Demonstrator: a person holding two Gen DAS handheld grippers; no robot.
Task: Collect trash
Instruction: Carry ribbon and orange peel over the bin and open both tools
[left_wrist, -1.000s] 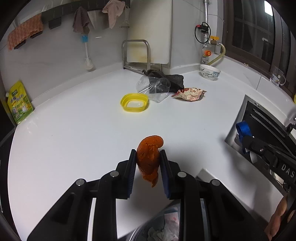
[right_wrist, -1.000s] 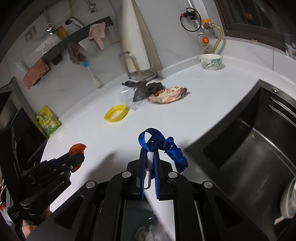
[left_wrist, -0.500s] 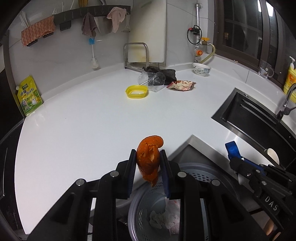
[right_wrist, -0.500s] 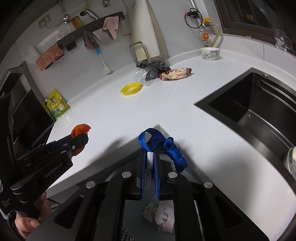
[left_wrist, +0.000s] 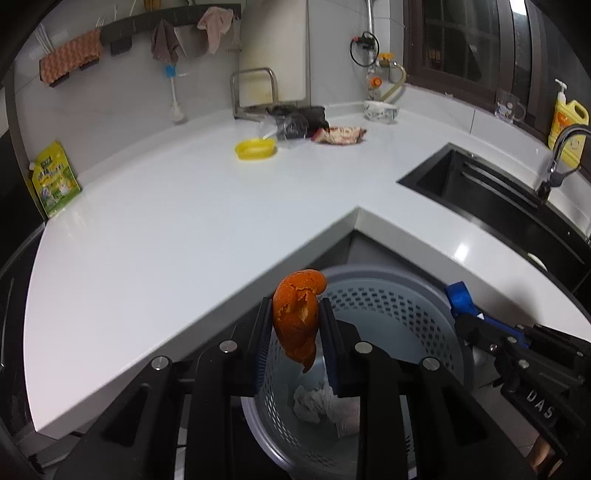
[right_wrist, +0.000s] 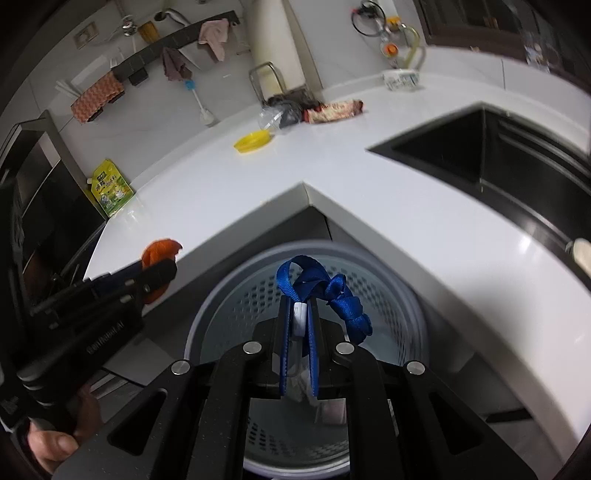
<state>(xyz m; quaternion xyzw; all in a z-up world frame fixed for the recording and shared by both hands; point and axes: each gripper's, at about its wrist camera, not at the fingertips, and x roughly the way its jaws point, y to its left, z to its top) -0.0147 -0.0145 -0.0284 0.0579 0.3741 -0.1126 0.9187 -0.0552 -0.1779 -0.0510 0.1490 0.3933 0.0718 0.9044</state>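
Two grippers hang over a grey bin (left_wrist: 417, 306) below the counter (left_wrist: 184, 221) corner: the left gripper (left_wrist: 295, 332) clamped on orange peel (left_wrist: 297, 321), the right gripper (right_wrist: 298, 325) pinching a blue strap (right_wrist: 332, 295).

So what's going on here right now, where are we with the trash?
A person holds a gripper in each hand over the grey perforated bin below the counter corner. The left gripper is clamped on an orange peel; the right gripper is shut on a blue strap. Neither is dropped yet. A yellow lid, a clear cup and a wrapper lie on the counter.
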